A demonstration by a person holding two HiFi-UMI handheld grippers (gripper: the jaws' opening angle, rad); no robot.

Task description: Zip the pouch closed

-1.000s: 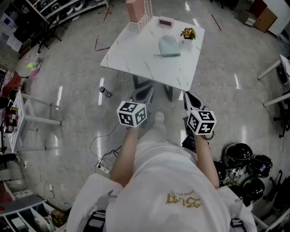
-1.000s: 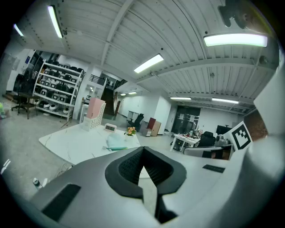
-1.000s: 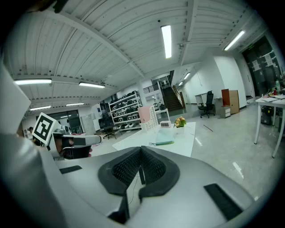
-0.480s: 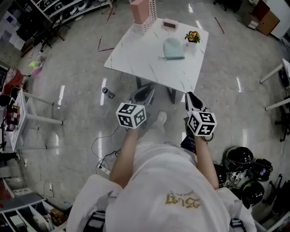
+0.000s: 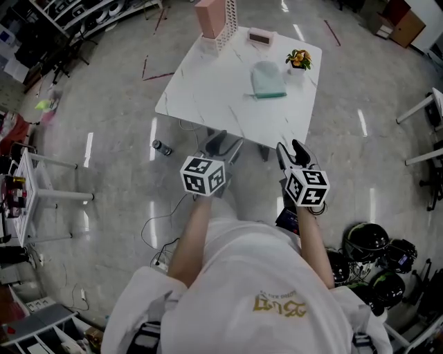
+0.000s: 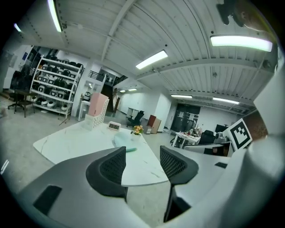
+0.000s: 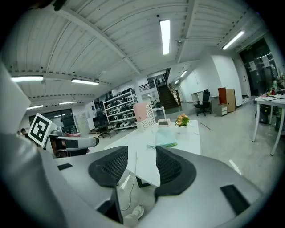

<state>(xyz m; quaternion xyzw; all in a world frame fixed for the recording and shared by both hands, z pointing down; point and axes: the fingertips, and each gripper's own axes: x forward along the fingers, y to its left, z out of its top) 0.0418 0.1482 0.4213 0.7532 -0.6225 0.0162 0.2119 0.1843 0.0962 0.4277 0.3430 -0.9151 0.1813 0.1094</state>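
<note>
A pale teal pouch [image 5: 268, 79] lies flat on the white marble table [image 5: 214, 90], toward its far right side. Both grippers hover over the floor just short of the table's near edge, well away from the pouch. My left gripper [image 5: 223, 145] has its jaws opening, with nothing between them; in the left gripper view [image 6: 142, 162] the pouch [image 6: 122, 141] shows far ahead, beyond the gap. My right gripper [image 5: 291, 153] is opening too and holds nothing; in its own view [image 7: 141, 162] the pouch [image 7: 164, 141] lies ahead on the tabletop.
On the table's far side stand a pink organizer [image 5: 214, 21], a small clock [image 5: 260, 37] and a potted flower [image 5: 300, 61]. A bottle [image 5: 160, 147] and cables [image 5: 163, 228] lie on the floor. Helmets [image 5: 367, 238] sit at the lower right.
Both grippers have moved forward to the table's near edge. Their jaws, shut in the earlier frames, now stand apart.
</note>
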